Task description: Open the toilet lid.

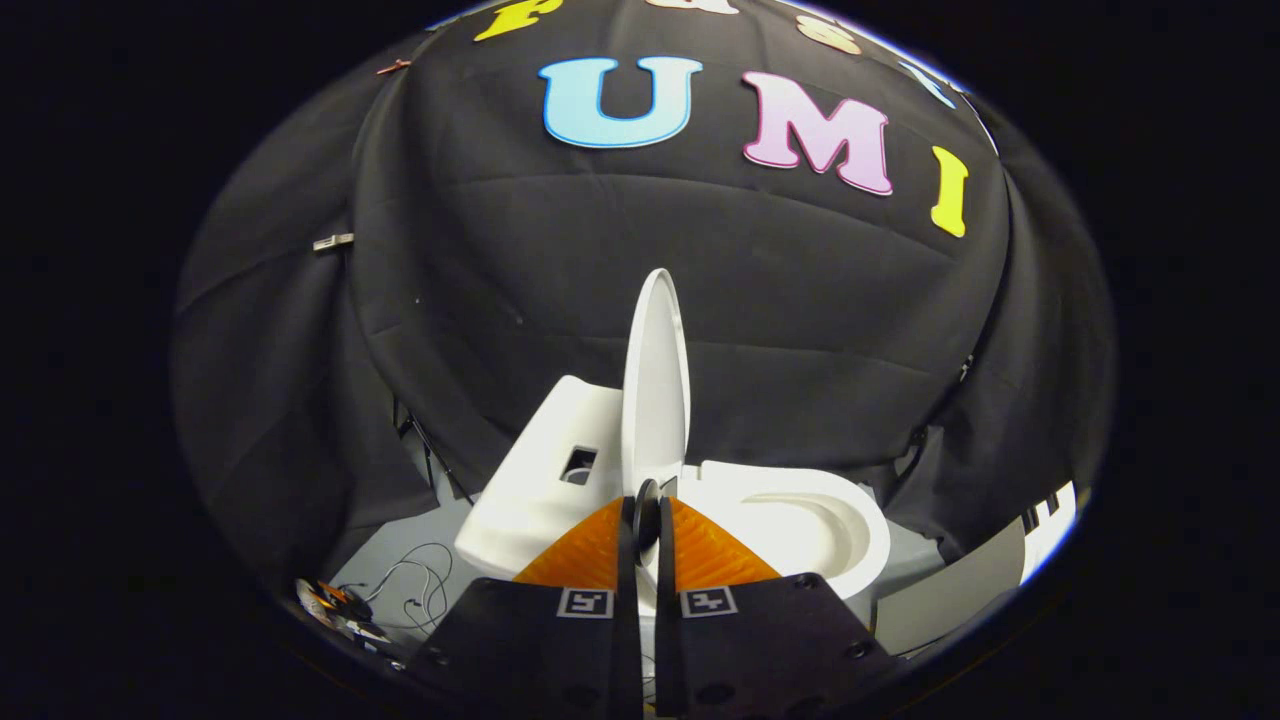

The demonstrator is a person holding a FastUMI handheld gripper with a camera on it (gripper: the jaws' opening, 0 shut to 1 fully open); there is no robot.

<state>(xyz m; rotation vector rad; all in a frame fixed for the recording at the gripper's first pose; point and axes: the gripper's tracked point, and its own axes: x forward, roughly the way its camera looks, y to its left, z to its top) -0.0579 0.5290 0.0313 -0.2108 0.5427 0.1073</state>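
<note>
In the lower middle of the frame the gripper (646,520) has its two fingers drawn almost together, with only a narrow slit between them, and they grip nothing. The toilet lid (655,375) stands raised on edge just beyond the fingertips, near the centre of the picture, rising against the black cloth wall (800,290). The open toilet bowl (800,515) lies to its right and the white tank (545,470) to its left, while loose cables (420,585) trail on the grey floor at the lower left.
</note>
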